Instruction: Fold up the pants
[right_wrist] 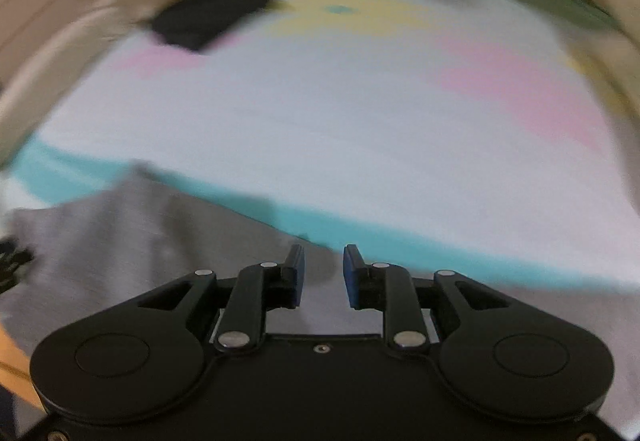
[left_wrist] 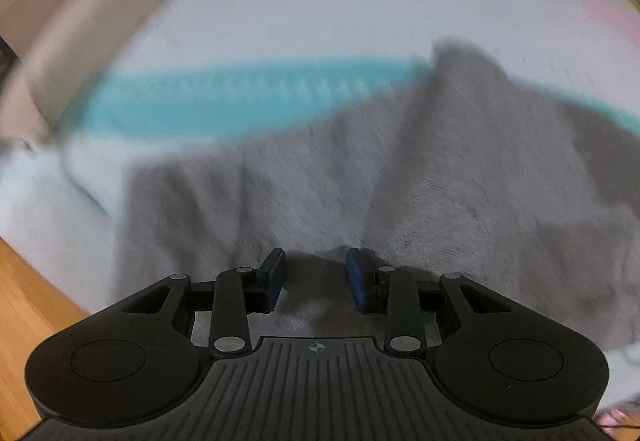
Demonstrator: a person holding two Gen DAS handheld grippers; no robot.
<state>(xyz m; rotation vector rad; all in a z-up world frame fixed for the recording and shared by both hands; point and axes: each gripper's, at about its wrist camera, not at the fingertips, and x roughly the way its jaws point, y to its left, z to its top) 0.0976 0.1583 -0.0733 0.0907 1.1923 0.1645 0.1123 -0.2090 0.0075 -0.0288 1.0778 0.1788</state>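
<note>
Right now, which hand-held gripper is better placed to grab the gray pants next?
Probably the left hand-held gripper: open directly over the gray pants. The right hand-held gripper, also open, sits at their edge.

Both wrist views look down; share grey pants (left_wrist: 320, 181)

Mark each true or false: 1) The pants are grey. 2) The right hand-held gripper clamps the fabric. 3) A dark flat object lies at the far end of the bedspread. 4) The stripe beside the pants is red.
1) True: the pants are grey.
2) False: the right hand-held gripper has open jaws with nothing between them.
3) True: the dark flat object lies on the far bedspread.
4) False: the stripe is teal.
</note>
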